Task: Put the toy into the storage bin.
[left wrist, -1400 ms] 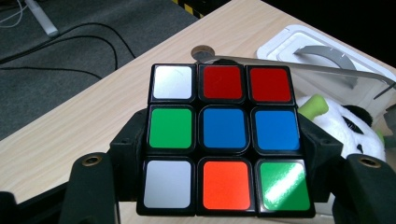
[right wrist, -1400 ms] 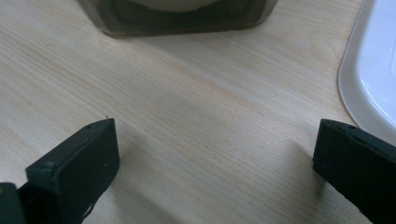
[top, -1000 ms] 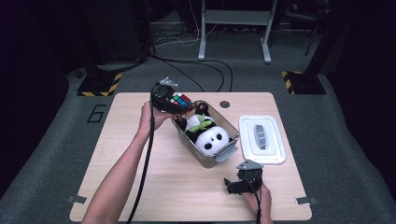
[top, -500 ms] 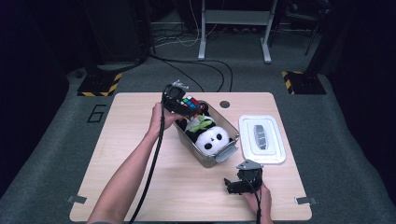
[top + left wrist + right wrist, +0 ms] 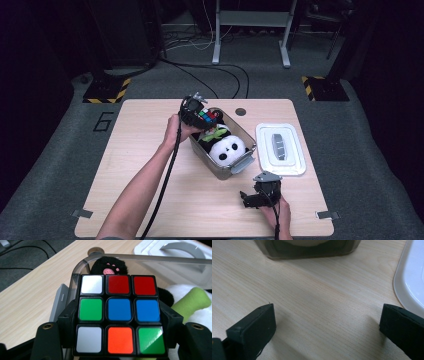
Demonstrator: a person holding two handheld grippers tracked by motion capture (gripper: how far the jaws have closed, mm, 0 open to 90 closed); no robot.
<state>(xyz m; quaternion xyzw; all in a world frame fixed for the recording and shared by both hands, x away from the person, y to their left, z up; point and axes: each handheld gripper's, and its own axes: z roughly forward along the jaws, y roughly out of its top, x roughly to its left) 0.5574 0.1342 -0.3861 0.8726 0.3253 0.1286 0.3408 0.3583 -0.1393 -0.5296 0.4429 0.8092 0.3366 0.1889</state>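
Scrambled puzzle cube, black-framed, clamped on both sides by left hand-held gripper jaws at frame centre; facing side white, red, red (top row), green, blue, blue, then white, orange, green.

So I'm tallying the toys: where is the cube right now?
In the high view the cube is left of centre, clamped in the left gripper over the bin's far end, just above the panda.

table lit bright | surroundings dark | cube glare | tongs blurry
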